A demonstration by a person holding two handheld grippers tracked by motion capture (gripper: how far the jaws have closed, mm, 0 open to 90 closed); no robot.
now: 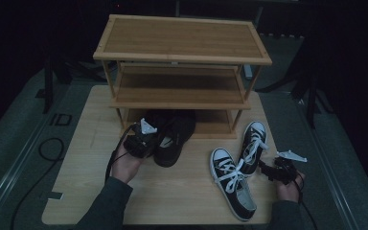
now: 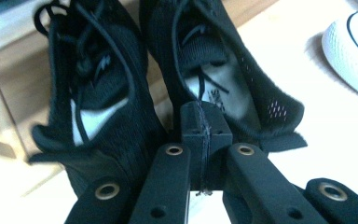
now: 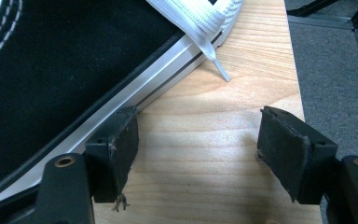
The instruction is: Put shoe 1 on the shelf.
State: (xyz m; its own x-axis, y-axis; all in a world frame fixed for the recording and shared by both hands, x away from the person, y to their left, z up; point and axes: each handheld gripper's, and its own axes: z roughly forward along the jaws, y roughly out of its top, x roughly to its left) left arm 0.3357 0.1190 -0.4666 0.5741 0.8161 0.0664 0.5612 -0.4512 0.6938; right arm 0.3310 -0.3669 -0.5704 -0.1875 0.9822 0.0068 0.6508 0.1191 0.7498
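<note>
The left gripper (image 2: 200,135), low centre in the left gripper view, is standing with its jaws pressed together right at the heel of a black shoe (image 2: 223,79); whether a fold of the collar is being pinched between the pads I cannot tell. In the high view that shoe (image 1: 175,141) is lying at centre, toe under the bamboo rack (image 1: 182,57). A second black shoe (image 2: 93,93) is sitting beside it at left. Both look light, soft mesh, likely to sag and swing if lifted by the heel rim; the stiffer heel counter seems the best hold. The right gripper (image 3: 198,154) is gaping wide over the table (image 3: 205,140), one jaw beside the smooth rubber sole of a canvas sneaker (image 3: 51,70).
</note>
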